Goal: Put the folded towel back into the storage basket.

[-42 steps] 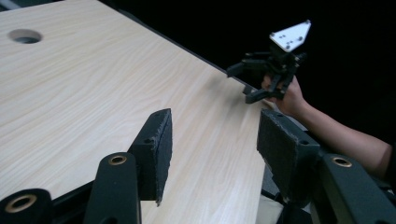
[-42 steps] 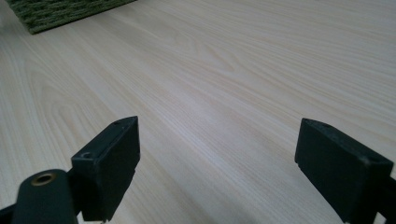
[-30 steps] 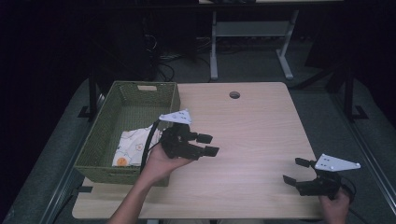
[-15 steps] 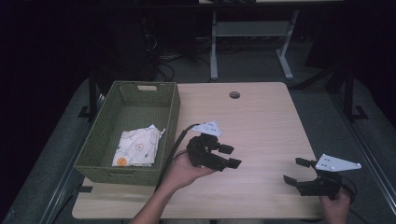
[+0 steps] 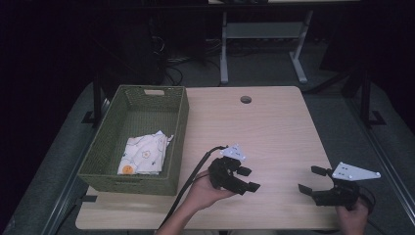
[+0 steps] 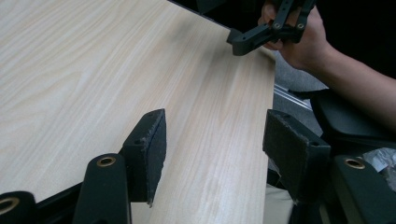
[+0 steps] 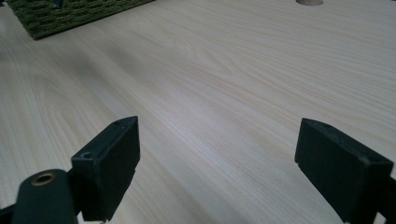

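1. The table (image 5: 274, 127) is bare wood from its middle to its far edge; only a small round hole (image 5: 245, 99) lies flush there.
2. The green basket (image 5: 112, 152) walls off the table's left side, with a cloth (image 5: 143, 154) on its floor.
3. The left gripper (image 5: 247, 179) and right gripper (image 5: 309, 179) occupy the near edge, bare tabletop between them.

On the wooden table (image 5: 274, 127) there are one green woven basket (image 5: 105, 159) at its left edge holding one patterned cloth (image 5: 144, 154), one round cable hole (image 5: 245, 99) near its far edge, and two handheld grippers near its front edge.
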